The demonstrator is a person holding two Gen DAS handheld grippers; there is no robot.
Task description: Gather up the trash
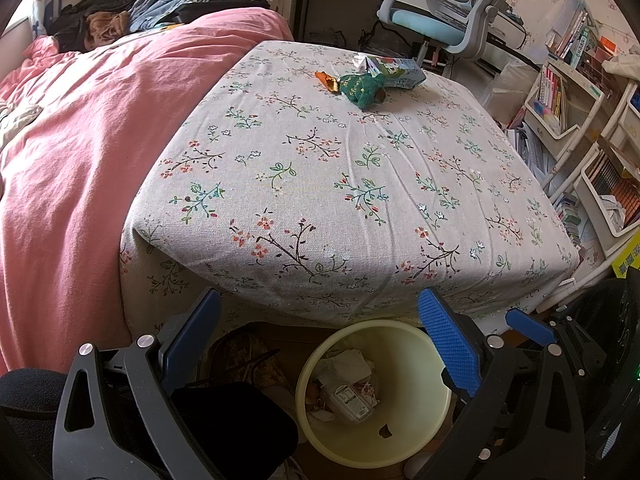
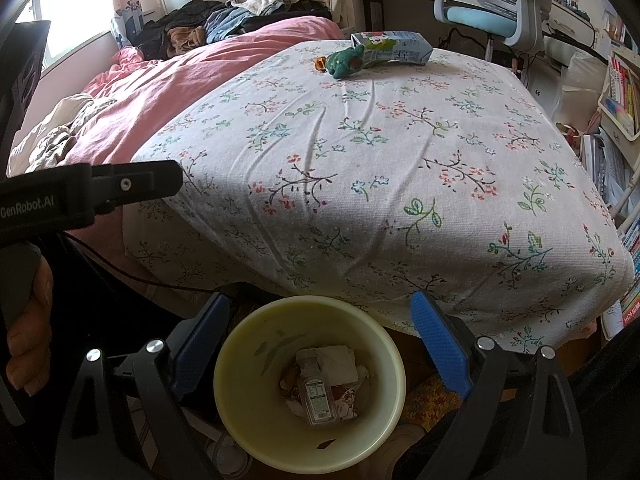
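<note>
Hovering over the pale yellow trash bin (image 2: 310, 376), the right hand-held gripper (image 2: 320, 344) stands with its blue pads wide apart and nothing between them; the bin sits on the floor right at the near edge of the floral-covered surface (image 2: 380, 152), a sensible place for it, since anything lifted off the cloth needs only a short carry and a drop. The left hand-held gripper (image 1: 320, 336) hangs just beside it, also spread open and empty, with the same bin (image 1: 404, 368) below and slightly to its right. Inside the bin lie crumpled paper and a small clear bottle with a printed label (image 2: 318, 398), so part of the collecting looks done.

What remains sits well apart from both tools, at the far end of the surface: a blue-green carton (image 2: 394, 50) lying on its side, a crumpled green wrapper or cloth-like item (image 2: 346, 62) touching its near end, and a small orange scrap (image 2: 320, 63) just beside that. I cannot tell whether the green item is trash or a soft toy.

Both tools being open and low near the bin suits a release position; the next reach probably goes across the cloth to the far cluster. The pink bedding (image 1: 80, 128) borders the surface on the left.
</note>
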